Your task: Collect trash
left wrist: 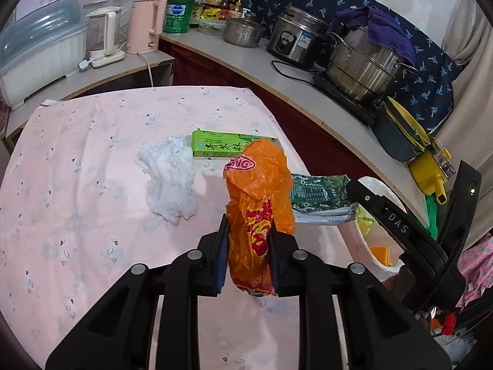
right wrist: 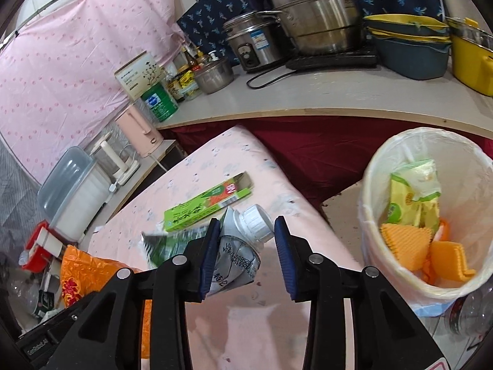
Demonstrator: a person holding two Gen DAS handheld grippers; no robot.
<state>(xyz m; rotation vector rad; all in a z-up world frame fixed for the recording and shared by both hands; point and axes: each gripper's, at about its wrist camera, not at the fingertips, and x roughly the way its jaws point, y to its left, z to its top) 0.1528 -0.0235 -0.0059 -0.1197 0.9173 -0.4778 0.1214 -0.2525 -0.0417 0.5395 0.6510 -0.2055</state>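
Your left gripper point(left wrist: 249, 246) has its fingers pinched on the crumpled orange plastic bag point(left wrist: 258, 203), which stands up out of the grip above the pink-clothed worktop point(left wrist: 77, 185). Your right gripper point(right wrist: 245, 256) carries a flattened drink carton point(right wrist: 237, 246) with a white screw cap. The carton lies against the left finger point(right wrist: 209, 256), while the right one appears to stand clear of it, so I cannot tell how firmly it is held; treat that grip as doubtful.

The lined trash bin point(right wrist: 369, 203) sits just beside the worktop's edge, on your right, already holding yellow wrappers and orange pieces. Both held items are near the bin but not yet over its mouth.

The bag is thin, light and slippery; it gives nothing to push against, so keep it bunched deep between the fingers, as a loose corner is likely to slide out. The carton is light and semi-stiff, and its glossy skin may slip; the folded body below the cap looks like the better place to hold, not the round cap.

Further from the bin, a green box point(left wrist: 228, 145) and a crumpled white tissue point(left wrist: 169, 178) lie on the worktop. The box is rigid enough to take across its narrow sides; the tissue is soft, so gather it at its thickest wad.
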